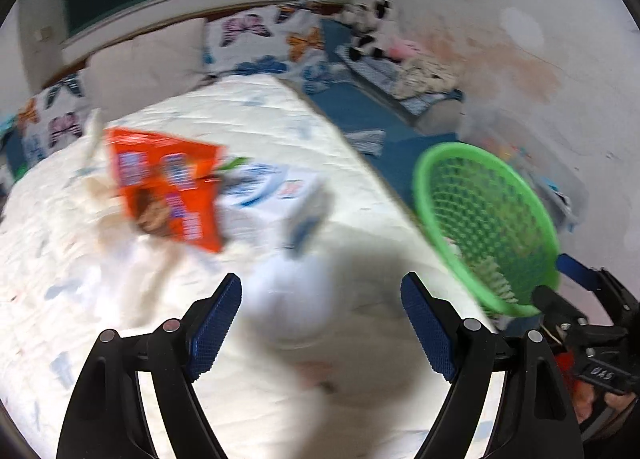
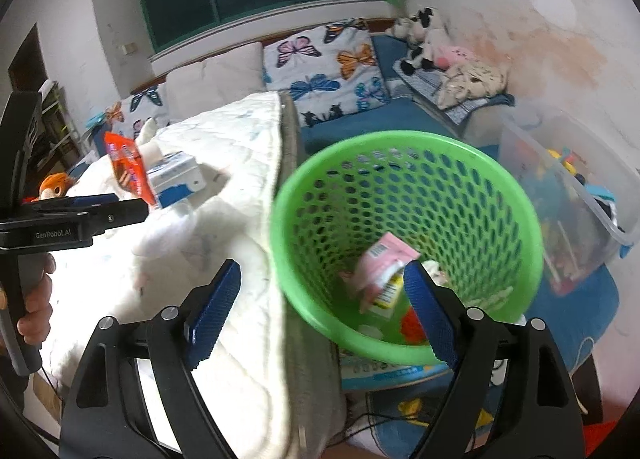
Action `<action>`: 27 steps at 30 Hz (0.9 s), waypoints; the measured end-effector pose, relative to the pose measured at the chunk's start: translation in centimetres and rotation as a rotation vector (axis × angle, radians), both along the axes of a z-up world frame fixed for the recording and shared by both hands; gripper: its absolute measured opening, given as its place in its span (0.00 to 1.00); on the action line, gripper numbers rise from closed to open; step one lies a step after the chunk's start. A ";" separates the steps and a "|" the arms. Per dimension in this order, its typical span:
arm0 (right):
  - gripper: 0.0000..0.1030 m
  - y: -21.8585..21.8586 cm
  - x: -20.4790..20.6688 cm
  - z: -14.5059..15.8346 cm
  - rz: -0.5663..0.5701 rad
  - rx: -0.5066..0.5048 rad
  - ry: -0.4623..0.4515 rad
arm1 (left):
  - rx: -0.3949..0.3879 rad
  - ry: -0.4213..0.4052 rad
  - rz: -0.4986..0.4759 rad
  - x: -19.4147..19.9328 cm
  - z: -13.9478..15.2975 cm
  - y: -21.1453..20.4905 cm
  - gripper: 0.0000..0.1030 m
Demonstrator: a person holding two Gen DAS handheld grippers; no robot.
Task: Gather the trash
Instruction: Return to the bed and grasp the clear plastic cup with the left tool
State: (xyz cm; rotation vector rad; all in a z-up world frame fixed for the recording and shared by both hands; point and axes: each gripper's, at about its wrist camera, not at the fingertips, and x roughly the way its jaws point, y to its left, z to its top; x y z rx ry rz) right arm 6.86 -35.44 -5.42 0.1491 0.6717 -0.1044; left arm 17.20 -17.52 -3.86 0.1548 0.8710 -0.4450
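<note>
Here the left claw (image 1: pixel 322 293) gapes wide over the quilted bed (image 1: pixel 120 299), empty; the right claw (image 2: pixel 322 285) likewise gapes empty above the green mesh basket (image 2: pixel 404 147), where a pink carton (image 2: pixel 382 263) lies. Farther off, an orange packet (image 1: pixel 168 183) and white box (image 1: pixel 276 195) sit on the bed.

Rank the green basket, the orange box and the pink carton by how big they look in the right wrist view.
1. green basket, though it sits nearest the camera.
2. pink carton.
3. orange box, about alike with the carton; it lies farther away and partly hidden, so unsure.
</note>
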 end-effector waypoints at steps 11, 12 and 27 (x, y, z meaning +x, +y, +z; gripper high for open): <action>0.81 4.3 2.1 0.5 0.096 -0.020 0.000 | 0.115 -0.078 0.204 2.7 -0.6 8.7 0.77; 0.81 4.5 2.3 0.6 0.104 -0.021 0.000 | 0.128 -0.075 0.214 3.2 -0.9 9.3 0.77; 0.81 7.8 4.7 0.1 0.196 -0.001 0.031 | 0.201 -0.036 0.188 6.2 -4.1 10.7 0.64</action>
